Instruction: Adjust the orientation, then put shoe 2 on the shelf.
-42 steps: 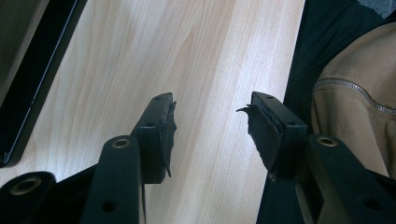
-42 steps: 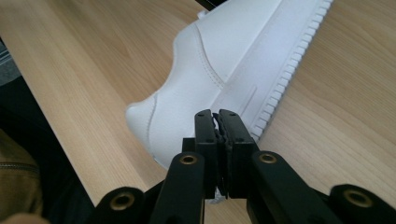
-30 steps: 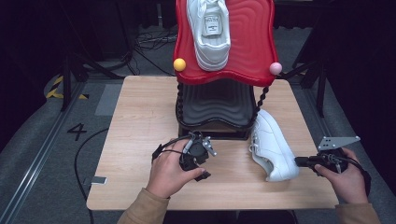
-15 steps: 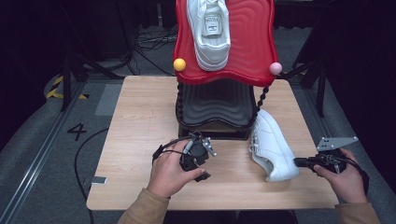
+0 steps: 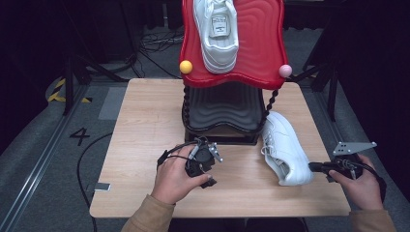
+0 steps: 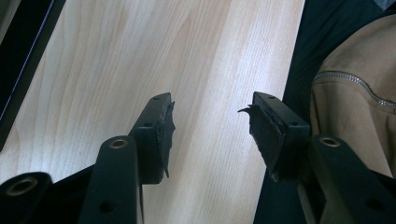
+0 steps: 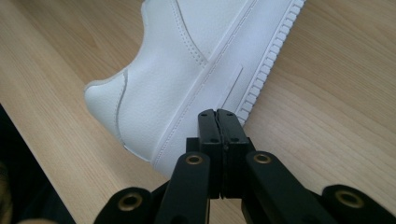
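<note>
A white sneaker (image 5: 285, 149) lies on its side on the wooden table (image 5: 145, 125), at the right, just beside the black base (image 5: 220, 116) of a 2-level rack, its toe pointing away from the person and its heel toward the near edge. In the right gripper view the sneaker (image 7: 187, 60) has its ribbed sole edge turned to the right and its heel at the left, close above the jaws. The right gripper (image 5: 316, 167) sits at the heel end of the sneaker, held low over the table by the right hand (image 5: 360, 181); its 2 jaws are pressed flat together with nothing between them, and their tip (image 7: 217, 114) lies at the sole's side wall, though whether it touches cannot be told. A 2nd white sneaker (image 5: 217, 31) rests on the red wavy shelf (image 5: 258, 43) atop the rack, with a yellow ball (image 5: 185, 66) at its left corner and a pink ball (image 5: 285, 70) at its right. The left gripper (image 5: 200, 159) is held in the left hand (image 5: 176, 176) near the table's middle, in front of the rack. In the left gripper view its jaws (image 6: 210, 126) stand spread wide apart over bare wood, the pads (image 6: 164, 135) frayed at their edges, and a tan sleeve (image 6: 355, 102) shows at the right.
</note>
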`<state>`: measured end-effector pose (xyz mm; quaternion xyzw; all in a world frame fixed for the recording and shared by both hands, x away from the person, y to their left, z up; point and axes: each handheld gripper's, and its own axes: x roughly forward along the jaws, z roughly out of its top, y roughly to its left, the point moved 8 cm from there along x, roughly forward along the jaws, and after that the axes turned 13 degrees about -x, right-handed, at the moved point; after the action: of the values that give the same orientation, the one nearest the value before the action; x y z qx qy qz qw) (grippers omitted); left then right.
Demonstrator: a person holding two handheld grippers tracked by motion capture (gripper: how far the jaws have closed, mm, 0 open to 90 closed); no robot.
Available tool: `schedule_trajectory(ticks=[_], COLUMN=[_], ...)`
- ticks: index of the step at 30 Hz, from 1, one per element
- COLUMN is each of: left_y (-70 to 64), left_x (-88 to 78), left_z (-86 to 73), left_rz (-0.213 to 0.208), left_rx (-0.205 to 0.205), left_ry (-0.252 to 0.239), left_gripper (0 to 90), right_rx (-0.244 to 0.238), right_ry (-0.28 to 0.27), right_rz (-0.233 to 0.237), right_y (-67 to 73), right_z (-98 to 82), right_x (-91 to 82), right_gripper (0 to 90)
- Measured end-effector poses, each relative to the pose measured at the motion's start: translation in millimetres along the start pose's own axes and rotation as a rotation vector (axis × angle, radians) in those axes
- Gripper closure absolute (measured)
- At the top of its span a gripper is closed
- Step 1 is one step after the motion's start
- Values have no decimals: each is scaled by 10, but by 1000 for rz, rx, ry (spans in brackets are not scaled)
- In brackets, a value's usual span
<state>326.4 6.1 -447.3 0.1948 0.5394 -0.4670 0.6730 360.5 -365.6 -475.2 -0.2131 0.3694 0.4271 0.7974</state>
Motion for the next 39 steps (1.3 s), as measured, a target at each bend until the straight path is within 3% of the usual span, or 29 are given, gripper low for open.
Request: schedule_trajectory(ticks=[4, 9, 12, 13, 15, 16, 17, 18, 25, 36, 39], left_y=[2, 4, 18, 19, 18, 17, 14, 13, 14, 15, 29], left_x=[1, 6, 4, 6, 10, 16, 20, 25, 30, 33, 36], left_z=[-4, -6, -20, -21, -22, -20, -21, -19, -24, -45, -47], left_rz=[1, -1, -2, -2, -3, -6, -6, -7, -8, -14, -18], left_rx=[0, 1, -6, -6, -7, -2, -4, -4, -7, -7, -3], left_ry=[1, 0, 4, 5, 8, 8, 11, 9, 11, 23, 20], left_gripper=[505, 499, 500, 499, 499, 499, 498, 498, 490, 486, 485], right_rx=[7, 5, 19, 16, 25, 47, 54, 56, 48, -28, -62], right_ry=[20, 83, 77, 130, 137, 79, 63, 69, 41, 8, 9], right_rz=[-33, -101, -126, -187, -203, -190, -193, -207, -185, -142, -104], right_y=[-49, -166, -226, -287, -308, -327, -337, -353, -322, -169, -105], right_z=[-41, -162, -205, -264, -286, -288, -290, -304, -263, -59, 29], right_x=[-23, -59, -141, -206, -241, -316, -354, -394, -450, -512, -501], right_gripper=[900, 900, 900, 900, 900, 900, 900, 900, 899, 817, 792])
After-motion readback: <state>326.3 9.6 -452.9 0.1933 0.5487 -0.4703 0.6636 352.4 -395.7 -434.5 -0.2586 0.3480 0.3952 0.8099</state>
